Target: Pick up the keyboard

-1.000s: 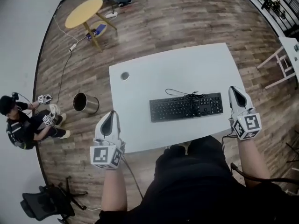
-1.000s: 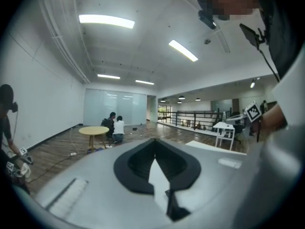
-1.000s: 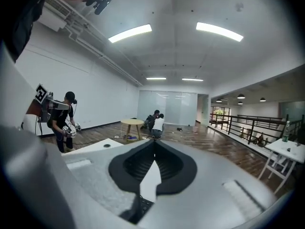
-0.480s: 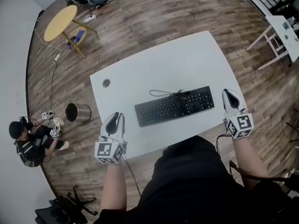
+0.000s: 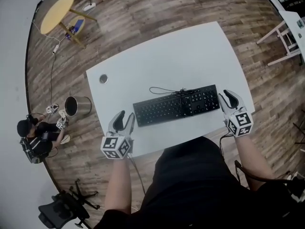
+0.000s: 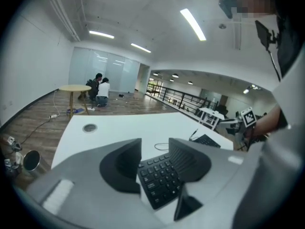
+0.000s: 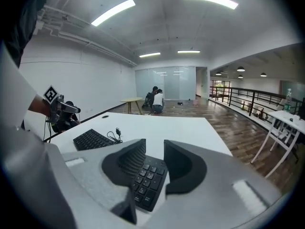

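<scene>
Both sets of jaws are opening, the left gripper (image 5: 123, 119) and right gripper (image 5: 228, 98) each framing one end of the keyboard (image 5: 176, 105) at centre frame on the white table (image 5: 190, 51), nothing pinched yet, so seat both squarely over the edges and squeeze together, keeping it level.

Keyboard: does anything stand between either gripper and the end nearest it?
Nothing visible. The left gripper and right gripper sit at opposite ends of the keyboard, jaws opening, each end showing in the gap, ungripped. Its coiled cable lies behind, out of the way.
</scene>
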Available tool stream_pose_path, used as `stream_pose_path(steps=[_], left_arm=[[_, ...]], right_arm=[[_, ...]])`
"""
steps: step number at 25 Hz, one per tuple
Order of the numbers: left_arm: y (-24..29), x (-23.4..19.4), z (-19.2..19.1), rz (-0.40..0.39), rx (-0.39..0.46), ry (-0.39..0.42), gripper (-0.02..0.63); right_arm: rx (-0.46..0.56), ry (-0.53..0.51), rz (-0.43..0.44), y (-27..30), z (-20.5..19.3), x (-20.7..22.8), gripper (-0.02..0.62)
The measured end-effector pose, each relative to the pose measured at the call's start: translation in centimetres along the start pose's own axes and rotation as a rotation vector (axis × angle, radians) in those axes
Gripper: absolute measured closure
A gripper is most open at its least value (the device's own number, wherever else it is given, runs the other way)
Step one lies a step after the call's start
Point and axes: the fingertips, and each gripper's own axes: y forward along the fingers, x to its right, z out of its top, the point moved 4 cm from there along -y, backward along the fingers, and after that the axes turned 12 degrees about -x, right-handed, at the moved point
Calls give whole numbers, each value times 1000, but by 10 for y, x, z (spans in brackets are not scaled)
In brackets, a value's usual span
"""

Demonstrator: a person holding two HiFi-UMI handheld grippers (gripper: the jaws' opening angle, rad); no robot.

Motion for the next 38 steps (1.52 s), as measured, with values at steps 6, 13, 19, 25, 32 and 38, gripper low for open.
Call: stream_pose_path(steps=[6,13,19,25,32,38], left_arm=[[25,-1,-20,-39,-97,-69,339],[44,-7,-35,-69,-177,-88,316],[58,-5,-43,-77,-227,-72,310],[65,-9,-50,-78,-271,-79,302],[72,-11,-62,-115,-342,-119,276],[78,-10,-64,-133,-356,-138,276]], right_arm=[[-68,26,43,21,-21,3,402],[-150,53,93,41,-36,3,336],[-211,70,130,55,-45,2,327],[-246,89,134,64,-49,5,327],[-289,93,135,61,-57,7,327],[-299,106,155,63,-57,8,327]])
